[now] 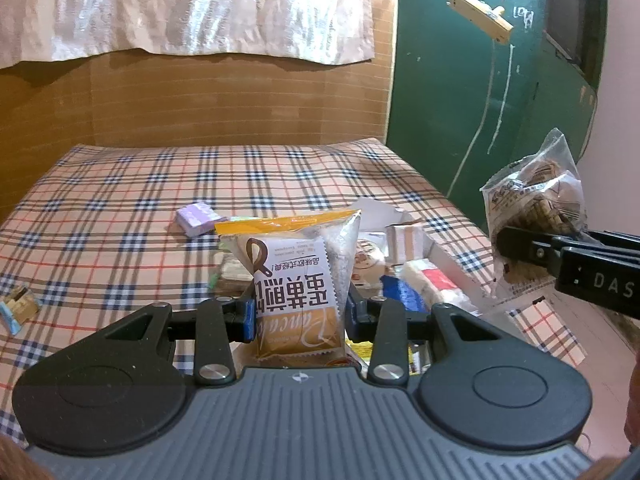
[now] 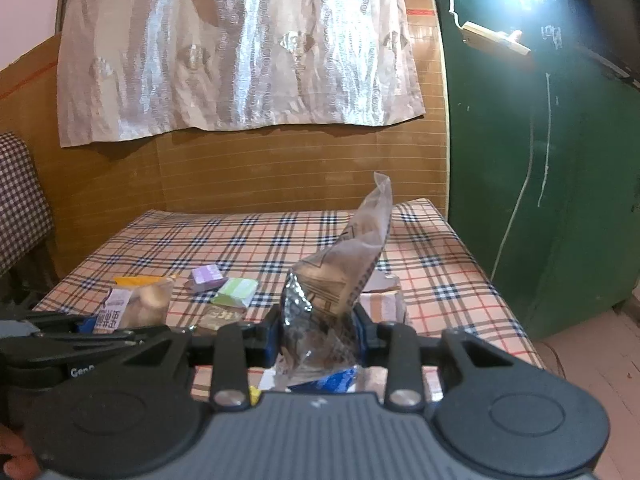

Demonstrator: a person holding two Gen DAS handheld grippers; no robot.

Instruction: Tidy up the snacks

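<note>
pancake packet (image 1: 299,284): upright, long axis vertical, print inverted, above the plaid bed (image 1: 120,200) | left tool (image 1: 300,312): narrow, clamped on it | clear wafer packet (image 2: 340,280): tilted up-right | right tool (image 2: 318,334): narrow, gripping its lower end

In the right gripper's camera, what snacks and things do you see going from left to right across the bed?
Pancake packet held in the left gripper → purple box → green-striped box → clear crinkly snack bag pinched in the right gripper.
</note>
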